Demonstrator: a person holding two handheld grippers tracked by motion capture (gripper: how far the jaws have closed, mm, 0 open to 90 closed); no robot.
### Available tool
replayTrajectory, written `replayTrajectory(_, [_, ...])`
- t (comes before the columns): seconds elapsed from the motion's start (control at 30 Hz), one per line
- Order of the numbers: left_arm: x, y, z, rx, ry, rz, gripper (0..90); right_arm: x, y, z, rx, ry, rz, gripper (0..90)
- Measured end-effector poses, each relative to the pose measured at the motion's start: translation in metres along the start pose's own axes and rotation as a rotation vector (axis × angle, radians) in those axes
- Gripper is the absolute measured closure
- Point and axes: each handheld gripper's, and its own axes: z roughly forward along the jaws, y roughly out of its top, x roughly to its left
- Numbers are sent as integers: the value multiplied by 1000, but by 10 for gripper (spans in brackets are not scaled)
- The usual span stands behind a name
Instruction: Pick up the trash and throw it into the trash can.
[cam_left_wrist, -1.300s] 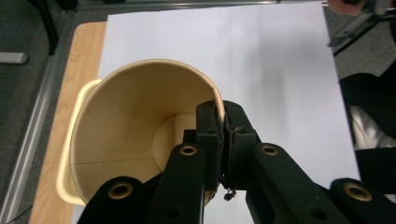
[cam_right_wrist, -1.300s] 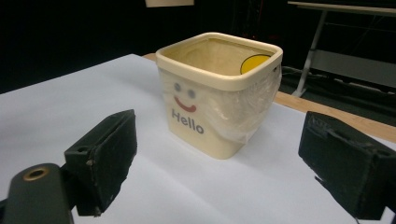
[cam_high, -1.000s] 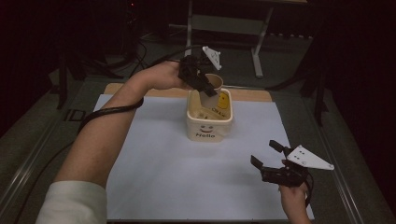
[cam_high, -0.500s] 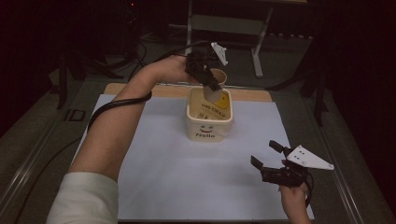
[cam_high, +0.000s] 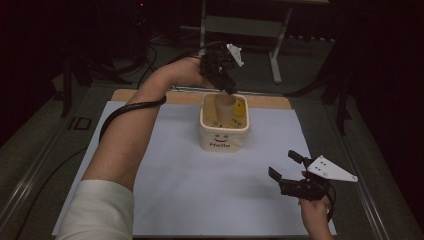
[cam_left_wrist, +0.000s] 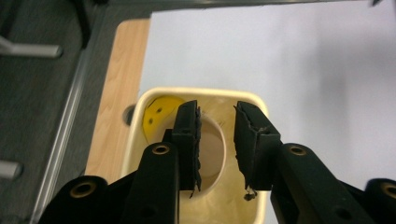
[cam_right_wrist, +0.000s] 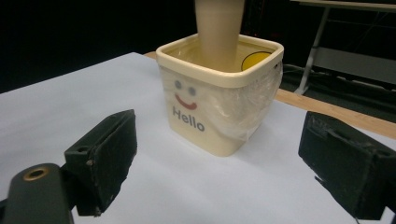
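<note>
A cream square bin (cam_high: 224, 131) printed with a smiley and "Hello" stands on the white sheet (cam_high: 175, 170), near the table's far edge. A tan paper cup (cam_right_wrist: 219, 28) sits upright in it, long axis vertical, mouth up, upper part rising above the bin rim. The left gripper (cam_high: 223, 80) is above the bin with its jaws narrowed on either side of the cup's rim (cam_left_wrist: 216, 140); contact with the cup cannot be confirmed. A yellow smiley item (cam_left_wrist: 159, 114) lies inside the bin beside the cup. The right gripper (cam_high: 290, 170) is low over the sheet's near right, well apart from the bin, jaws spread wide and holding nothing.
</note>
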Motion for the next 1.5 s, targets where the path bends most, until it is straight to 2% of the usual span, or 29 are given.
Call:
replayTrajectory(0.23, [-5,-5,-10,-10,-1,-44,582,-1,0,1,2,2,4,116])
replayTrajectory(0.47, [-13,-11,-20,-27,-8,-62,538,0,1,1,0,1,6,116])
replayTrajectory(0.5, [-15,-12,-21,-25,-2,-61,504,0,1,1,1,1,5,116])
replayTrajectory(0.53, [-16,-14,-22,-32,-22,-69,485,0,1,2,0,2,4,116])
replayTrajectory(0.6, [-20,-16,-23,-30,-7,-68,422,0,1,2,1,4,5,116])
replayTrajectory(0.67, [-23,-19,-23,-40,-14,-68,363,1,2,3,2,6,5,115])
replayTrajectory(0.73, [-27,-21,-23,-41,-8,-74,276,1,2,3,1,8,5,116])
replayTrajectory(0.77, [-29,-22,-24,-41,11,-77,276,1,2,4,1,10,4,116])
replayTrajectory(0.9, [-36,-29,-27,-43,33,-102,178,3,3,5,4,16,-2,116])
replayTrajectory(1.3, [-59,-60,-39,-95,10,-142,151,5,5,8,5,28,-8,116])
replayTrajectory(1.33, [-62,-64,-40,-94,20,-141,151,5,5,8,4,27,-8,116])
replayTrajectory(1.5, [-74,-77,-47,-113,17,-141,151,6,5,8,4,28,-11,116])
